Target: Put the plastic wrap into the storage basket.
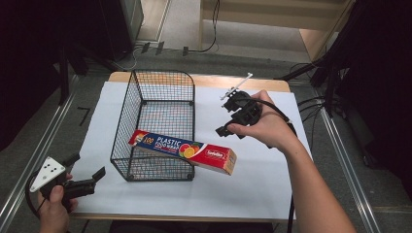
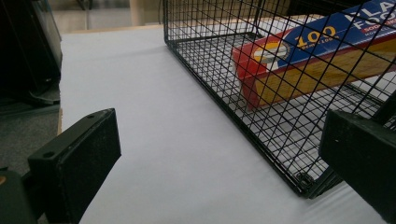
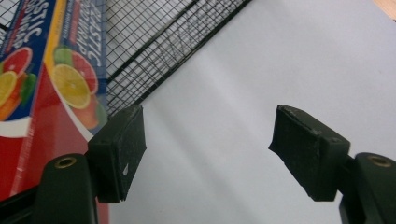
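The plastic wrap box [image 1: 183, 152] lies tilted across the wire basket's [image 1: 137, 92] front rim, its end jutting toward four o'clock. It looks light, stiff and slick; best gripped across that free end. Both the right gripper [image 1: 224, 119] and the left gripper [image 1: 92, 171] stand apart, empty.

A long red, blue and orange cardboard box of plastic food wrap [image 1: 184, 152] lies tilted across the black wire mesh basket [image 1: 145, 97], one end inside, the other jutting over its right rim.

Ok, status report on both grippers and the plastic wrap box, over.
Left gripper open, empty, near table edge. Right gripper open, empty, beside the basket. Plastic wrap box propped across wire basket rim, one end sticking out. Nothing in the way.
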`<state>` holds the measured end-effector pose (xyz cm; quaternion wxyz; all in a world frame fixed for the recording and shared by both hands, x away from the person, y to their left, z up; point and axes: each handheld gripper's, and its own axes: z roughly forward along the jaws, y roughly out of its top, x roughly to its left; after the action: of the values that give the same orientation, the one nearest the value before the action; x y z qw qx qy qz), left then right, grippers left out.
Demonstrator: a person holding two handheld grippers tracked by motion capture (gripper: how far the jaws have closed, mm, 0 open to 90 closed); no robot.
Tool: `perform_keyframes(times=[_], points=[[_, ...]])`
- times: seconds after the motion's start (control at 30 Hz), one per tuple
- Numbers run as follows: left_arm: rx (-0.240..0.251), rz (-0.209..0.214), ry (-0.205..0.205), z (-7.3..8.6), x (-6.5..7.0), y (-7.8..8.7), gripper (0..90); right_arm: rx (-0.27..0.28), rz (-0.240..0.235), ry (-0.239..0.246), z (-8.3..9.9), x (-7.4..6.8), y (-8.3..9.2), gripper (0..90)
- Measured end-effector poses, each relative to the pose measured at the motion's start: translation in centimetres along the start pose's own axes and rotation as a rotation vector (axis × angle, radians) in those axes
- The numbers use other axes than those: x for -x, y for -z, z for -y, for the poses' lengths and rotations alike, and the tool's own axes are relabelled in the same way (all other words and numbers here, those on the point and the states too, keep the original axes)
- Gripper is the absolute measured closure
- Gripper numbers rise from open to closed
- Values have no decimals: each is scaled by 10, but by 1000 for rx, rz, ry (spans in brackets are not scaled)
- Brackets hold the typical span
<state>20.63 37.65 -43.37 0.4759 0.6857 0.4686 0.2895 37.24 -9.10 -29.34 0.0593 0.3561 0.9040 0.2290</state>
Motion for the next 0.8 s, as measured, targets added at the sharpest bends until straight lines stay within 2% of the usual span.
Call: perform_keyframes(times=[0.17, 0.43, 0.8], points=[[0, 0, -1, 0, 0, 0, 0, 36, 4, -45, 19, 14, 1, 262], [2, -2, 0, 0, 1, 0, 0, 96, 47, -121, 57, 34, -2, 256], [0, -3, -3, 0, 1, -1, 0, 201, 72, -240, 117, 49, -14, 253]])
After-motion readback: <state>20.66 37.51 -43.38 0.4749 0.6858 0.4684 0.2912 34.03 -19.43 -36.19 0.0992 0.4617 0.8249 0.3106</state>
